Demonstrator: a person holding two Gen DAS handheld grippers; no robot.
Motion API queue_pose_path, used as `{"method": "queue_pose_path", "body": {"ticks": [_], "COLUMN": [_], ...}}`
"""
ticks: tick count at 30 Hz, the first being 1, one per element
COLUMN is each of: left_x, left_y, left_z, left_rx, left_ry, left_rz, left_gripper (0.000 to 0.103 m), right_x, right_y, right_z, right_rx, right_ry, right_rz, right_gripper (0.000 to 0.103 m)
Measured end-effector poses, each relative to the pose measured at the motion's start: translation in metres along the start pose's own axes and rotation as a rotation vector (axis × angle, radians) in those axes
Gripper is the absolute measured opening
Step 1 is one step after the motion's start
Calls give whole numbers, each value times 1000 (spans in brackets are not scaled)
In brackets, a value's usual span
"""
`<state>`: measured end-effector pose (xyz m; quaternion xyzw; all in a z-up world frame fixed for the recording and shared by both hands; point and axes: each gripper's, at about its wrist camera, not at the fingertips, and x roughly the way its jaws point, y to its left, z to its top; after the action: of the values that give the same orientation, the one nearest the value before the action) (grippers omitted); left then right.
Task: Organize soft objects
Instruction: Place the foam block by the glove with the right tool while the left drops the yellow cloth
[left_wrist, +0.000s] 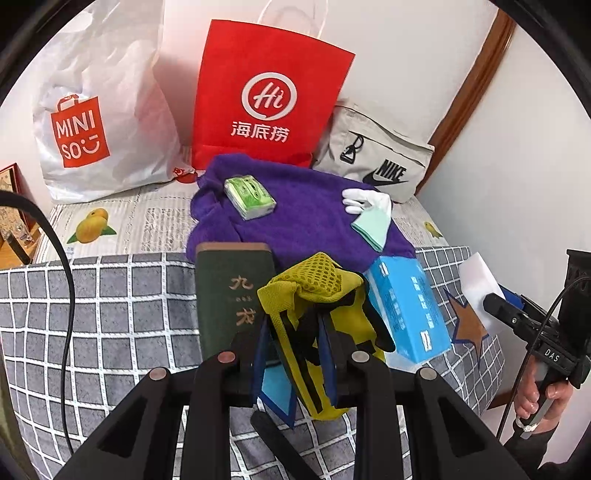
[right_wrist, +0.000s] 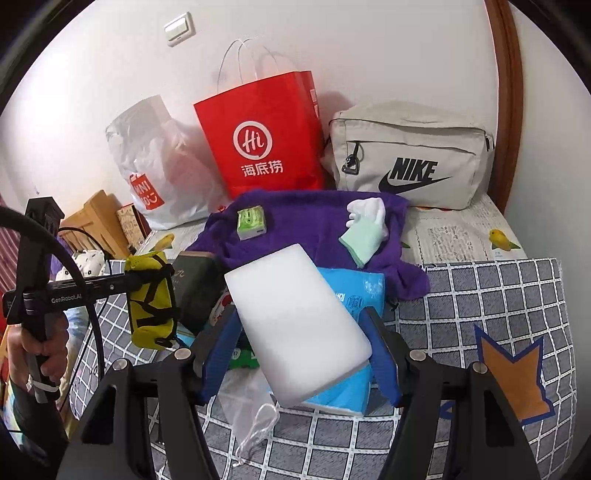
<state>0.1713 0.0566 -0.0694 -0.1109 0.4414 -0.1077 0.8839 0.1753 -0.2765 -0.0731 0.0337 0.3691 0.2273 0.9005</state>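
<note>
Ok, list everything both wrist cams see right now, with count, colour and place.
pouch: one, yellow with black straps, clamped in the left gripper
sponge block: one, white, between the right gripper's blue pads
tissue box: one, blue, on the checked bedding
book: one, dark green, beside the pouch
sweater: one, purple, spread on the bed
tissue pack: one, green, on the sweater
glove: one, white, on the sweater
cloth: one, pale green, under the glove
paper bag: one, red, against the wall
plastic bag: one, white, left of the red one
Nike bag: one, beige, back right
left gripper: shut on the pouch
right gripper: holding the sponge
</note>
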Motion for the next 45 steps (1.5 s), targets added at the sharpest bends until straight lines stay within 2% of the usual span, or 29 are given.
{"method": "queue_pose_path", "body": {"ticks": [17,26,31,37,45], "left_x": [26,43,56,78,104], "left_y": [18,36,39,43,49], "left_z": [57,83,94,105,116], "left_rx": [-37,-92,-92,-105,-119], "left_ry": [-22,-26,-20,-1,12], "left_rz": [-2,-25,-23,-44,-44], "left_gripper": [24,24,24,24,24], "right_x": [45,96,133,176,213], "right_y": [-19,-38,-44,-43,-48], "right_z": [46,82,94,92,90], "right_rx": [-4,-9,-4,-27,-30], "right_ry": [19,43,96,171,253], "right_rz": [-70,-131,-111,-111,-102], "right_gripper": [65,65,65,65,65]}}
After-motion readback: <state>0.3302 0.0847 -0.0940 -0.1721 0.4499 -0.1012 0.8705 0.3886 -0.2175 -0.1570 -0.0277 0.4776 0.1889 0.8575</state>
